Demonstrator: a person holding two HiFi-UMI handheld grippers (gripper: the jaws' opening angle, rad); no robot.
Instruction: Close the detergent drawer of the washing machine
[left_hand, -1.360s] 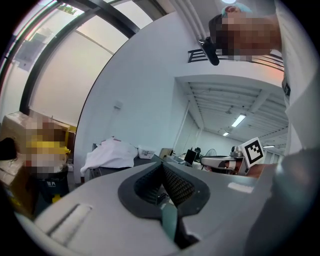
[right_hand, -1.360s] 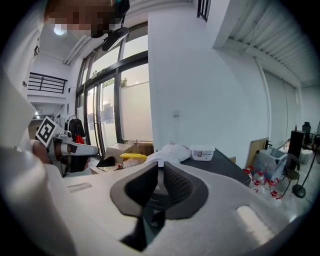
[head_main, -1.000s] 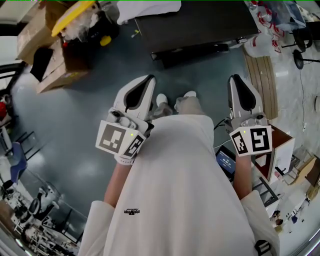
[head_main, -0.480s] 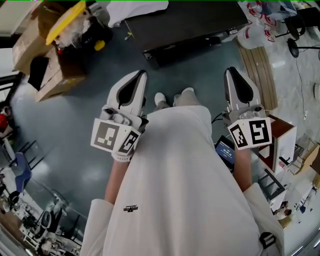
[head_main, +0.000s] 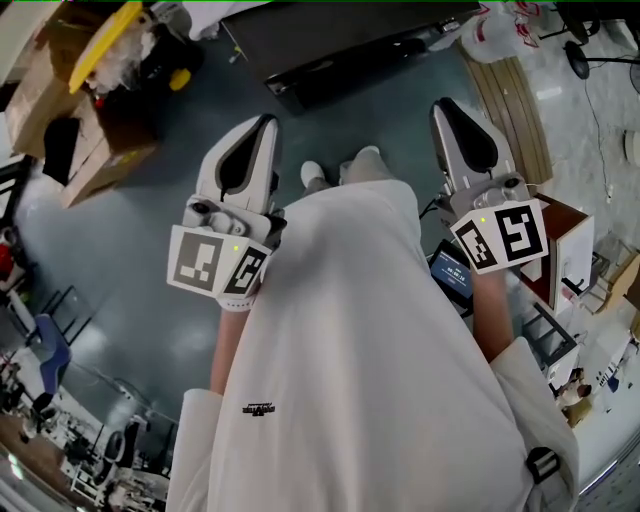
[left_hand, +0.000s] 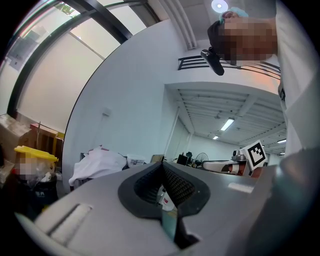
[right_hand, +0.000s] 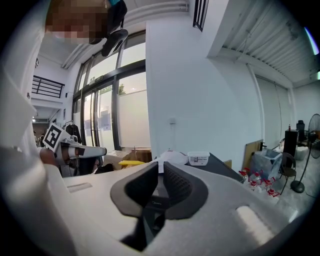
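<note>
No washing machine or detergent drawer shows in any view. In the head view the person in a white top stands on a grey floor, a gripper at each side pointing ahead. My left gripper (head_main: 260, 124) is shut with nothing between its jaws. My right gripper (head_main: 446, 106) is also shut and empty. In the left gripper view the dark pads of the left gripper (left_hand: 162, 165) meet at the tip, and past them lies the room. In the right gripper view the right gripper (right_hand: 160, 165) has its pads pressed together in the same way.
A dark table (head_main: 340, 35) stands ahead, with a white cloth (right_hand: 172, 157) and a plastic box (right_hand: 198, 158) on it. Cardboard boxes (head_main: 95, 150) and a yellow lid (head_main: 105, 40) are at the far left. Wooden boards (head_main: 515, 110) and a brown cabinet (head_main: 560, 265) are on the right.
The whole scene has slid up and a little left in the head view. Both grippers sit higher in the picture, still shut and empty at the person's sides.
</note>
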